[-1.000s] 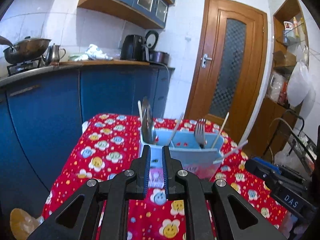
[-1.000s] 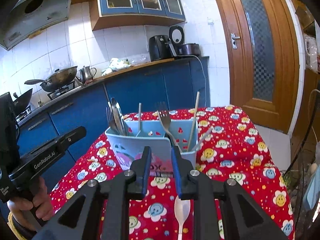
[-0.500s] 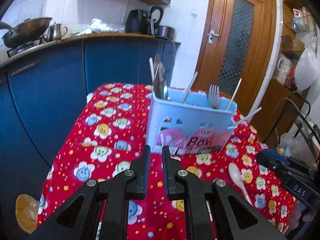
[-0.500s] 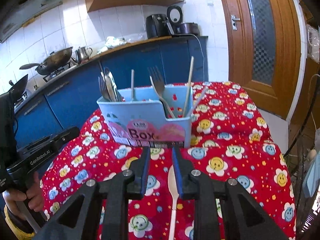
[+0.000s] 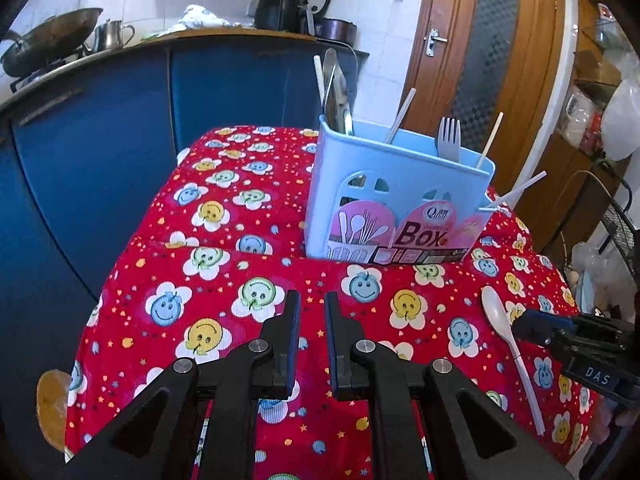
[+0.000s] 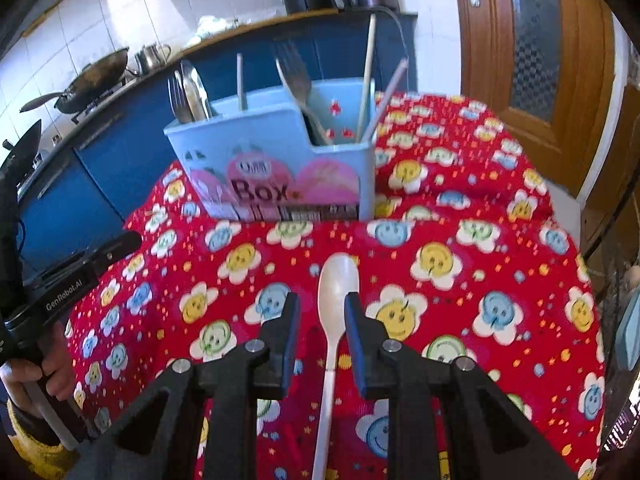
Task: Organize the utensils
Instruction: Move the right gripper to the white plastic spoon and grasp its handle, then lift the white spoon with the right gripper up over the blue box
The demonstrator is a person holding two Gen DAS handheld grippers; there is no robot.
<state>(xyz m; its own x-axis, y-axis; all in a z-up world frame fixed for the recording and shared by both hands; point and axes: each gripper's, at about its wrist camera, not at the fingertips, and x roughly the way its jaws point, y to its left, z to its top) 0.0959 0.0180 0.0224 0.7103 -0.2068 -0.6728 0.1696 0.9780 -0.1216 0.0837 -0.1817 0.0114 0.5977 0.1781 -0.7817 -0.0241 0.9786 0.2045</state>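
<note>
A light blue utensil box (image 5: 396, 204) (image 6: 276, 164) stands on the red flowered tablecloth (image 5: 224, 248) and holds forks, spoons and chopsticks. A white plastic spoon (image 6: 334, 320) (image 5: 506, 340) lies flat on the cloth in front of the box. My right gripper (image 6: 322, 308) is open, its fingers on either side of the spoon's neck, above the cloth. My left gripper (image 5: 308, 306) hangs empty over the cloth to the left, jaws a narrow gap apart.
Blue kitchen cabinets (image 5: 100, 128) with a wok (image 5: 52, 40) and kettle stand behind the table. A wooden door (image 5: 492, 52) is at the back right. The table edge drops off at left and right.
Both grippers have tilted down and come lower toward the cloth. The right gripper's jaws have opened wider and now straddle the white spoon.
</note>
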